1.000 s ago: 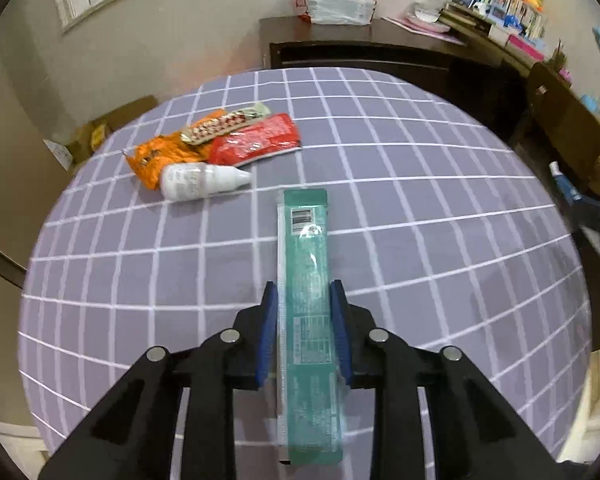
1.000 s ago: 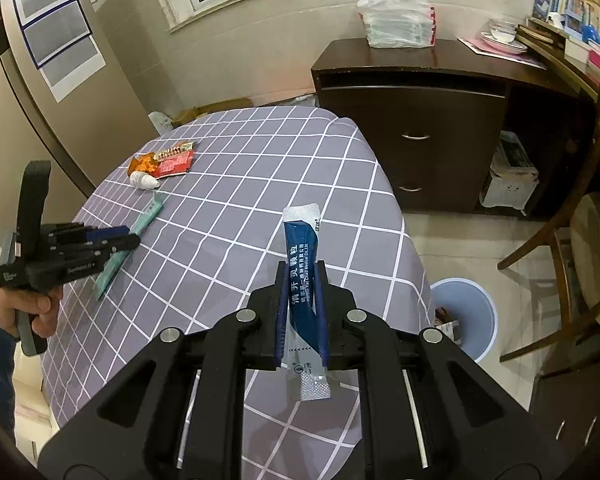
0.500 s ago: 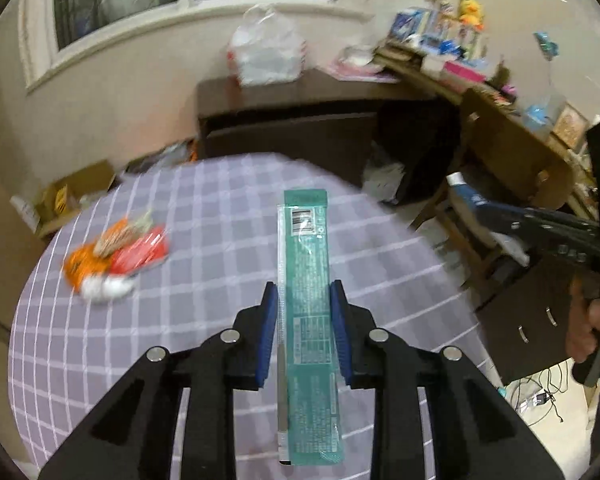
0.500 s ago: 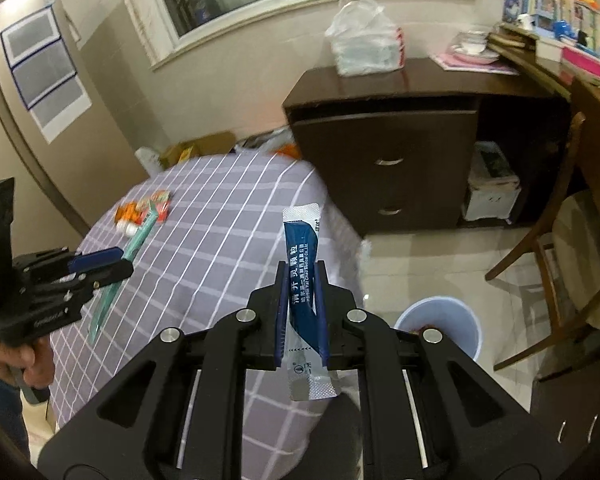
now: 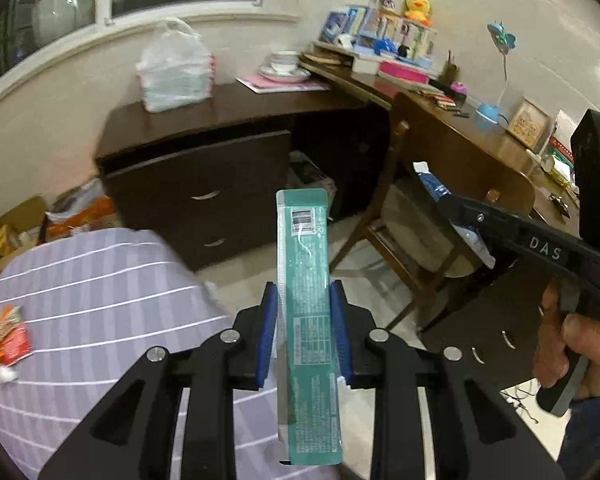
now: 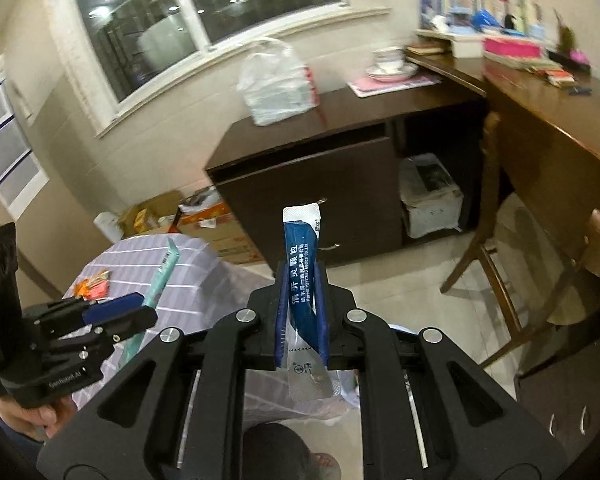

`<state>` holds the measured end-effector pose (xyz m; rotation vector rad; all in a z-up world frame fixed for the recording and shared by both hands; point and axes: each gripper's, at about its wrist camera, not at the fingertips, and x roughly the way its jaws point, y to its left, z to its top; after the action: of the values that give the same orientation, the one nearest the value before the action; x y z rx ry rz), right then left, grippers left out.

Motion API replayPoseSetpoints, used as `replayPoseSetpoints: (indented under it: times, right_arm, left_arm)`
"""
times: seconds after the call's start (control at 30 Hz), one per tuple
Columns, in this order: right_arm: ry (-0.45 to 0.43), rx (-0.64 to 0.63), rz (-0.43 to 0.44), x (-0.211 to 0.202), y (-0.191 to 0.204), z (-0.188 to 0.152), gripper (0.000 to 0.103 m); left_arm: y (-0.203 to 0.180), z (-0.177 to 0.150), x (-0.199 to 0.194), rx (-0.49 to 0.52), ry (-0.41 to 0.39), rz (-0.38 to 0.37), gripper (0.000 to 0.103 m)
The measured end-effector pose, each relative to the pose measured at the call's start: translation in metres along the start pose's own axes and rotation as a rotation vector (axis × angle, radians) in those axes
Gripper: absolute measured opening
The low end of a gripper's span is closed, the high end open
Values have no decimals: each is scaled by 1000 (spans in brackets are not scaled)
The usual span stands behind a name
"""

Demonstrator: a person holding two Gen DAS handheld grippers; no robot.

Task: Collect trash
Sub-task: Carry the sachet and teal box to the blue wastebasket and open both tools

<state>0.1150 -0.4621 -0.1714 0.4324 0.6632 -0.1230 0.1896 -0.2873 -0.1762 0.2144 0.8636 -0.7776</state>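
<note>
The round table (image 5: 100, 280) with the purple checked cloth sat low and to the left in both views, and most of what showed past it was floor, a dark cabinet (image 6: 320, 200) and a wooden chair (image 5: 412, 216). More trash, a little pile of orange and red wrappers (image 5: 4, 340), lay on the cloth.

The left gripper (image 5: 304, 336) was clamped on a long green packet (image 5: 306, 320), which stuck up between its blue pads. The right gripper (image 6: 302, 316) was squeezed tight on a small blue packet (image 6: 300, 280).

I think this was the carrying step, with both packets lifted clear of the table. No bin showed in either view. The next move would need finding the bin, holding each packet over it, and letting go.
</note>
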Motion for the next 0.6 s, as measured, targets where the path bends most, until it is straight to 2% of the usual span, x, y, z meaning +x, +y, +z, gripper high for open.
replayPoseSetpoints:
  times: [0.1, 0.3, 0.53, 0.57, 0.6]
  right_arm:
    - [32, 48, -12, 16, -28, -1, 13]
    - [110, 102, -24, 51, -61, -12, 13]
    - [175, 184, -20, 86, -92, -31, 13]
    - [186, 192, -14, 91, -95, -33, 14]
    - [195, 200, -14, 96, -98, -35, 14]
  left_arm:
    - [-14, 7, 32, -2, 42, -5, 25]
    - [-37, 10, 99, 2, 151, 7, 26]
    - [-50, 7, 152, 21, 236, 11, 27]
    - [-53, 7, 159, 21, 250, 4, 30]
    - [-53, 7, 163, 21, 262, 3, 49]
